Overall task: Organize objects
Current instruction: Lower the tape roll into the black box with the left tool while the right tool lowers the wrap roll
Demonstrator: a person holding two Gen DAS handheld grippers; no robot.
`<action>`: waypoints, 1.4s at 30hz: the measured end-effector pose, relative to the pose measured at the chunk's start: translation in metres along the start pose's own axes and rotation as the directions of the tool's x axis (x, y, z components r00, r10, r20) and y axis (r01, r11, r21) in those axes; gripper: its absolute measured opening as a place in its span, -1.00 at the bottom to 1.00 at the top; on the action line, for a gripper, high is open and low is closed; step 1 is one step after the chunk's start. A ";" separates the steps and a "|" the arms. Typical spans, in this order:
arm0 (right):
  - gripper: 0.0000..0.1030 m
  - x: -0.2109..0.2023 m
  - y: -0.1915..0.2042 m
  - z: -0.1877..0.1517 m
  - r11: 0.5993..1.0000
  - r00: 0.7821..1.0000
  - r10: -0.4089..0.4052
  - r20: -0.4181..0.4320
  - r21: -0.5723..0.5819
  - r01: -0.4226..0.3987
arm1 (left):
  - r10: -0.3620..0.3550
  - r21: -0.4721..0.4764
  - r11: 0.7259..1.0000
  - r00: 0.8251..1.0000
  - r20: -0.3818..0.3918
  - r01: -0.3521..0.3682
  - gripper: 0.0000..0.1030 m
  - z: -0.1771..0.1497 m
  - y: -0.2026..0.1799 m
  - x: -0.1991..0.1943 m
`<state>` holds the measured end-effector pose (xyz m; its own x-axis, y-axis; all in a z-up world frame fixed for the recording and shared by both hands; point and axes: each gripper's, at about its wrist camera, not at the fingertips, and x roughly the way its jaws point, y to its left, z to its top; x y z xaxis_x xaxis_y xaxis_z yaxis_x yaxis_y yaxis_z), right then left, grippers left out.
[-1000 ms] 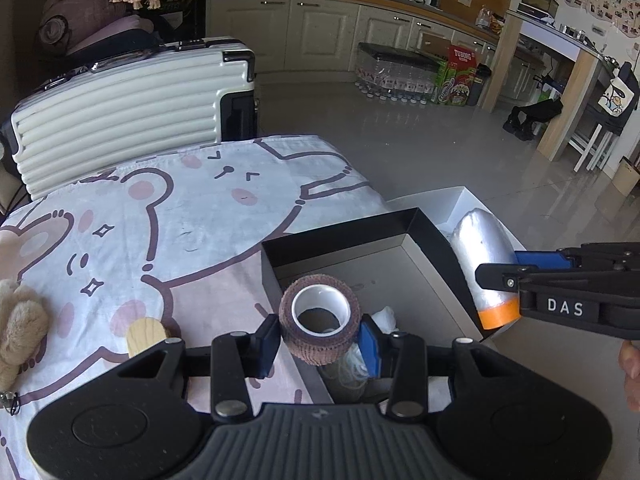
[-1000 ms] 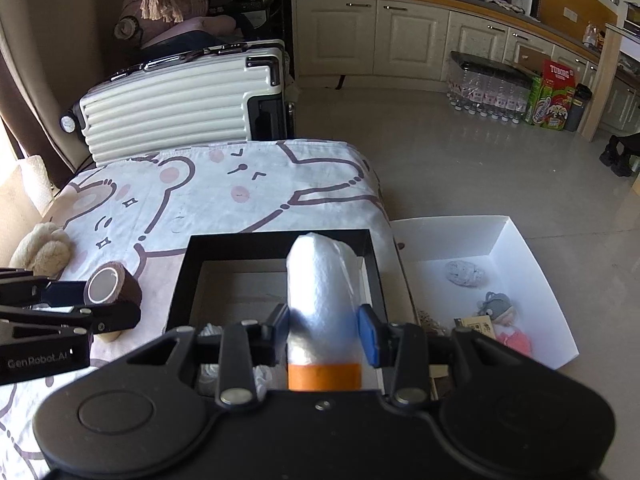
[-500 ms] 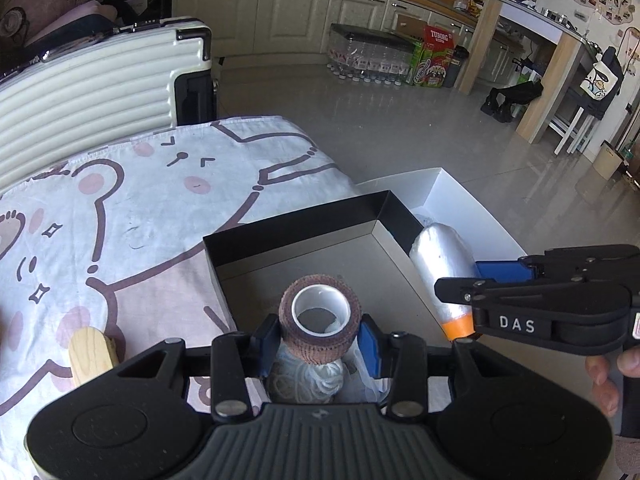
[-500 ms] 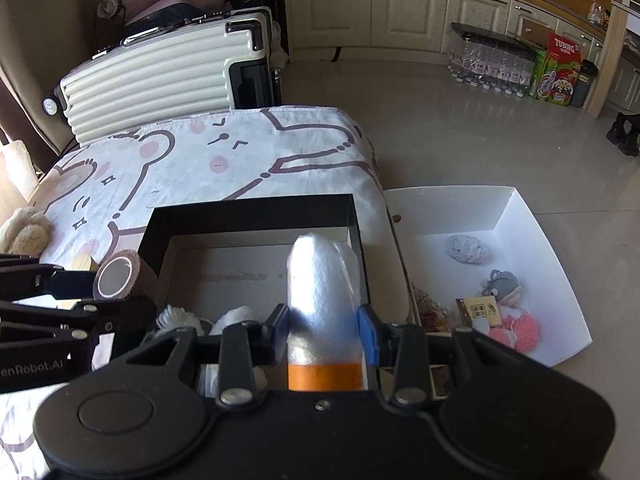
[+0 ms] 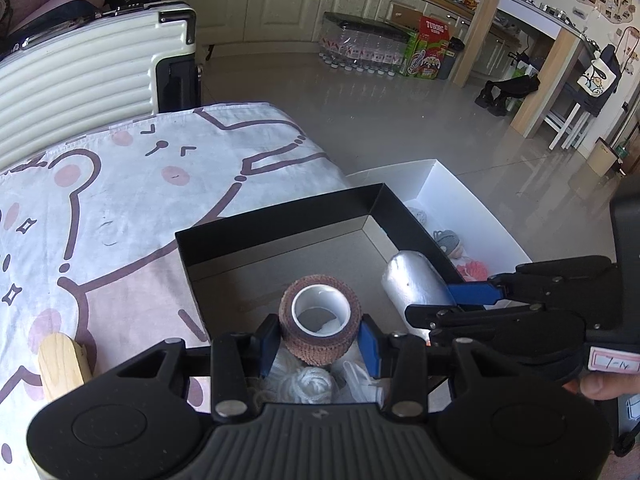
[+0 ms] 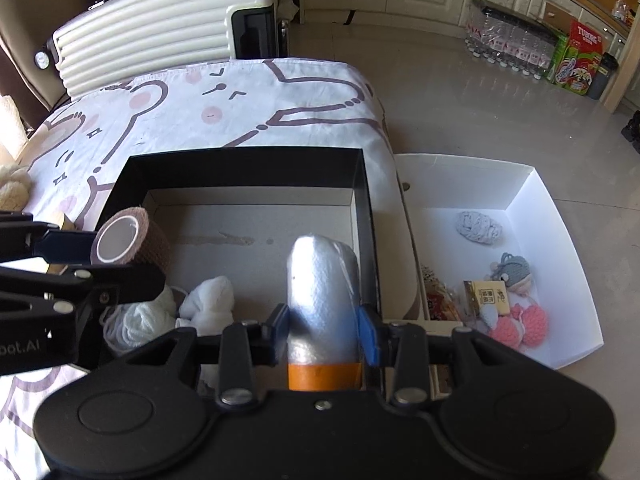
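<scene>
My left gripper [image 5: 319, 342] is shut on a brown bandage roll [image 5: 320, 330] with a white core, held over the near left part of the black box [image 5: 280, 220]. The roll also shows in the right wrist view [image 6: 128, 242]. My right gripper [image 6: 323, 334] is shut on a plastic-wrapped white roll with an orange end [image 6: 323, 296], held over the box's right side by its right wall [image 6: 366, 216]. That roll shows in the left wrist view [image 5: 416, 284]. White yarn balls [image 6: 144, 316] lie in the box's near corner.
The black box sits on a bear-print sheet [image 5: 132, 184]. A wooden block [image 5: 60, 364] lies left of the box. A white box [image 6: 516, 184] on the floor to the right holds several crochet toys and small items. A cream suitcase [image 6: 160, 20] stands behind the bed.
Both grippers have moved forward and down over the black box, each still holding its roll. The left gripper shifted right, from the sheet's edge to above the box's near corner.
</scene>
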<state>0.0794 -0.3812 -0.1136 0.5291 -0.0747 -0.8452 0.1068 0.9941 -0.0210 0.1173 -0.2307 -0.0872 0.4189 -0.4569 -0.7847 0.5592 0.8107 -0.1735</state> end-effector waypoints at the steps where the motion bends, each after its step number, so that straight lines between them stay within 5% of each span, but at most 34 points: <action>1: -0.25 0.001 0.002 0.001 1.000 1.000 -0.005 -0.005 -0.006 0.005 | 0.001 -0.001 1.000 1.000 -0.002 -0.001 -0.17 -0.001 0.001 0.000; 9: 0.00 0.000 0.009 0.001 0.999 0.999 -0.017 -0.028 -0.047 0.015 | 0.002 -0.010 1.000 1.000 -0.012 -0.002 -0.17 0.000 0.004 0.006; 19: -0.05 -0.043 -0.015 0.007 0.997 0.996 0.025 0.085 0.077 -0.031 | -0.070 0.002 0.998 0.997 -0.032 0.071 -0.17 -0.001 -0.011 0.021; 30: -0.09 -0.045 -0.036 0.002 0.983 0.995 0.061 0.084 0.165 -0.075 | -0.143 0.062 0.987 0.984 -0.105 0.150 -0.15 -0.006 -0.036 0.047; 34: -0.09 -0.042 -0.038 0.001 0.984 0.995 0.059 0.077 0.164 -0.071 | -0.141 0.089 0.985 0.984 -0.111 0.151 0.19 -0.008 -0.042 0.050; 42: -0.09 -0.039 -0.039 0.001 0.981 0.996 0.060 0.071 0.182 -0.072 | -0.112 0.078 0.990 0.990 -0.090 0.119 0.19 -0.004 -0.033 0.039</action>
<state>0.0555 -0.4173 -0.0791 0.5930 -0.0204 -0.8050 0.2199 0.9658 0.1376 0.1123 -0.2740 -0.1143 0.2880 -0.5101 -0.8105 0.6592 0.7195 -0.2186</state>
